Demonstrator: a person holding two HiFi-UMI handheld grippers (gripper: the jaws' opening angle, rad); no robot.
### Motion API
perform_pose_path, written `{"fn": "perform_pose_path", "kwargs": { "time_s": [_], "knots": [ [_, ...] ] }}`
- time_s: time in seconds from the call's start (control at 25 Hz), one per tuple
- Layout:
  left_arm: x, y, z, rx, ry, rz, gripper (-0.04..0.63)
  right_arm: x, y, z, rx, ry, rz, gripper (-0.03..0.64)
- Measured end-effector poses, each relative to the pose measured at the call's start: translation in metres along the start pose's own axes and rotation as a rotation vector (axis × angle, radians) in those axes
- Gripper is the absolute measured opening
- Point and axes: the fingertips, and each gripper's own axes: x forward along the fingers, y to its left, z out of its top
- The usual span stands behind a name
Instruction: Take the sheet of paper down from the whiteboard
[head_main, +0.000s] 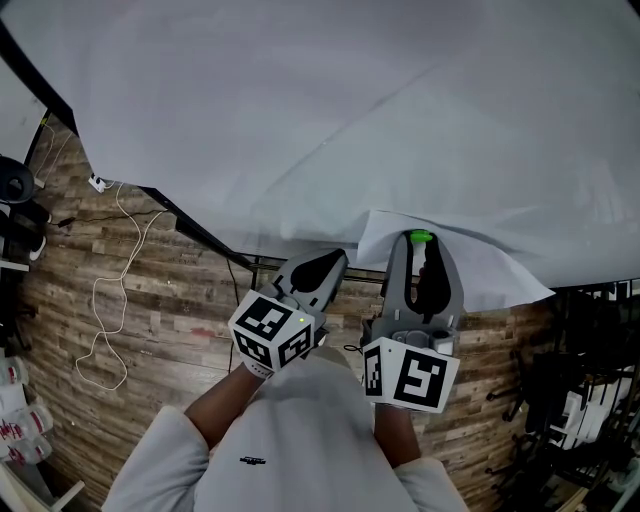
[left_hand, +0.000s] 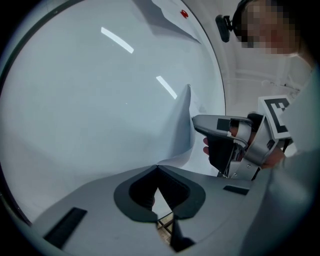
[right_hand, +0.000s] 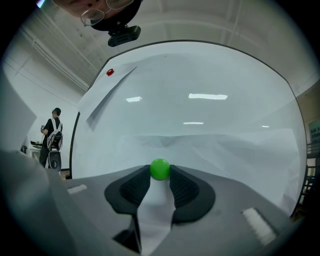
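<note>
Whiteboard over wood floor | sheet of paper on board, lower corner curled off | left gripper closed on paper's edge | right gripper clamps green magnet

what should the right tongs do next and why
Probably pull the green magnet straight off the whiteboard. The right tongs are shut on it, and the left tongs look shut on the edge of the sheet, so it should not drop. A red magnet pins another corner.
</note>
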Motion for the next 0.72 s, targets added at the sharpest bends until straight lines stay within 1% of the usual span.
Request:
{"fn": "perform_pose_path", "kwargs": {
  "time_s": [0.16,0.44,0.72],
  "knots": [
    [-0.003,0.0,0.0,-0.009,-0.007,0.0,0.005,0.001,0.0,-0.001,-0.003,0.003,0.01,0.13],
    [-0.009,-0.003,0.001,-0.001,-0.013,0.027,0.005,-0.002,-0.003,-0.001,-0.001,0.001,0.024,0.129],
    [-0.011,-0.005,0.001,0.001,-0.026,0.047,0.005,-0.006,-0.005,-0.003,0.025,0.001,0.047,0.127]
  ]
}}
